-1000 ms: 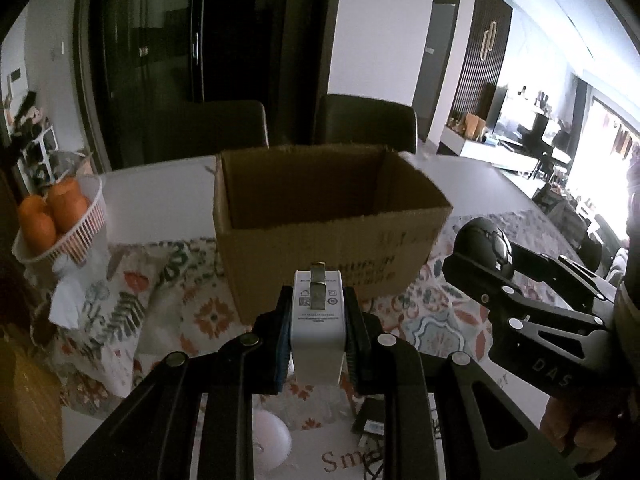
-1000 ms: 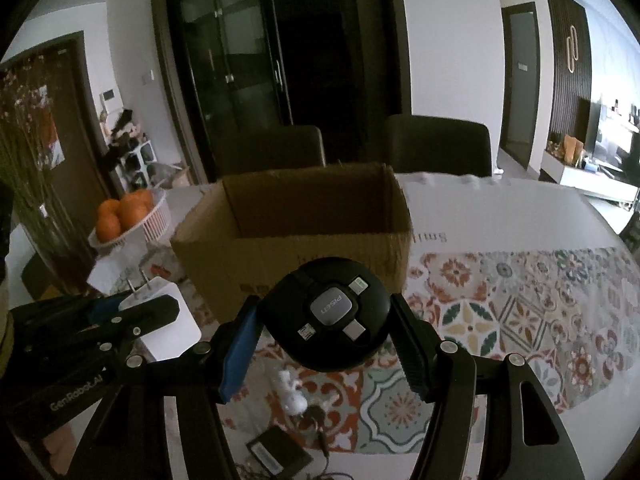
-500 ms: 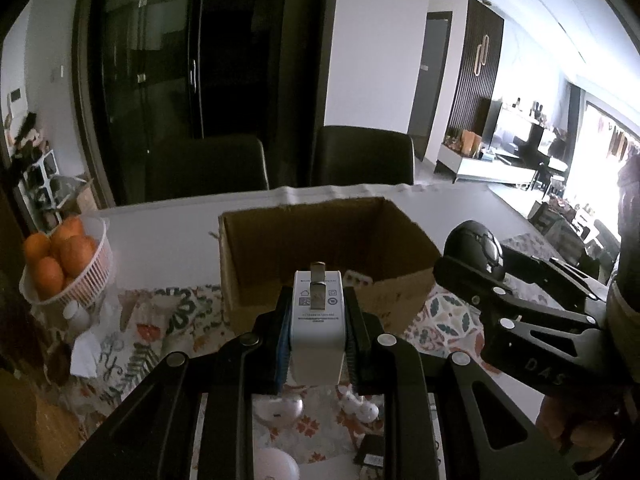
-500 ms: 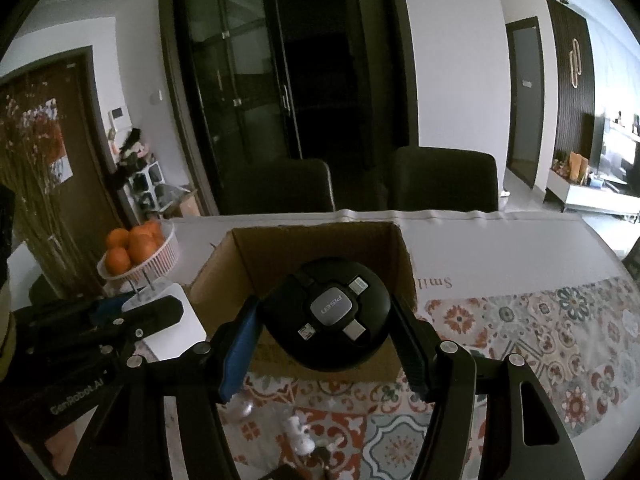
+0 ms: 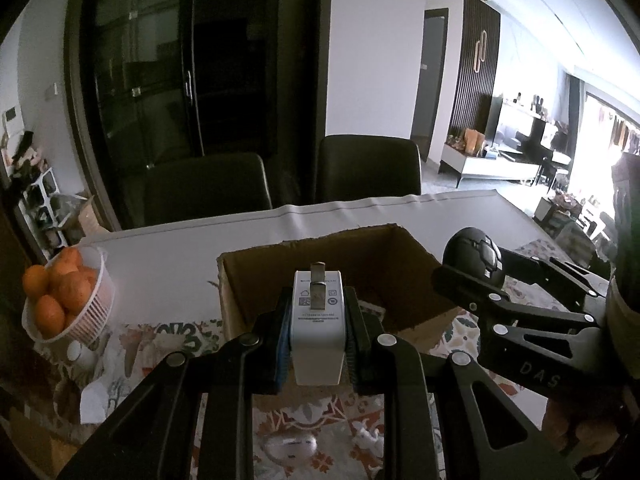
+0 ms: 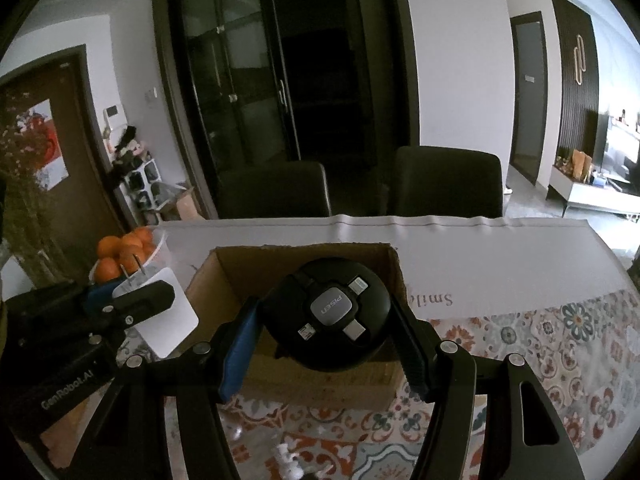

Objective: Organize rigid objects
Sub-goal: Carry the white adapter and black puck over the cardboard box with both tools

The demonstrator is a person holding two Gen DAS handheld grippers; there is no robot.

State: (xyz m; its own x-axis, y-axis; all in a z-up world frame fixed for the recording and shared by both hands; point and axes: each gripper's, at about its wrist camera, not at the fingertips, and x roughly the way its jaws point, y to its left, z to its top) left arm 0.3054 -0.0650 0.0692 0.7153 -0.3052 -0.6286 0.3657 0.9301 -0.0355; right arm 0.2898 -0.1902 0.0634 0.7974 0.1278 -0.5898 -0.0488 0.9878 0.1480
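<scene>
My left gripper is shut on a white plug-in charger, prongs up, held just before the near wall of an open cardboard box. My right gripper is shut on a round black cable-reel charger, also raised at the box's near edge. In the left wrist view the right gripper and its black charger show at the right. In the right wrist view the left gripper and the white charger appear at the left.
A white basket of oranges stands at the table's left. Small white items lie on the patterned tablecloth below the grippers. Two dark chairs stand behind the table. A dark cabinet fills the back wall.
Both grippers have risen and moved toward the box with their chargers held. The box now sits lower in both views and its inside shows.
</scene>
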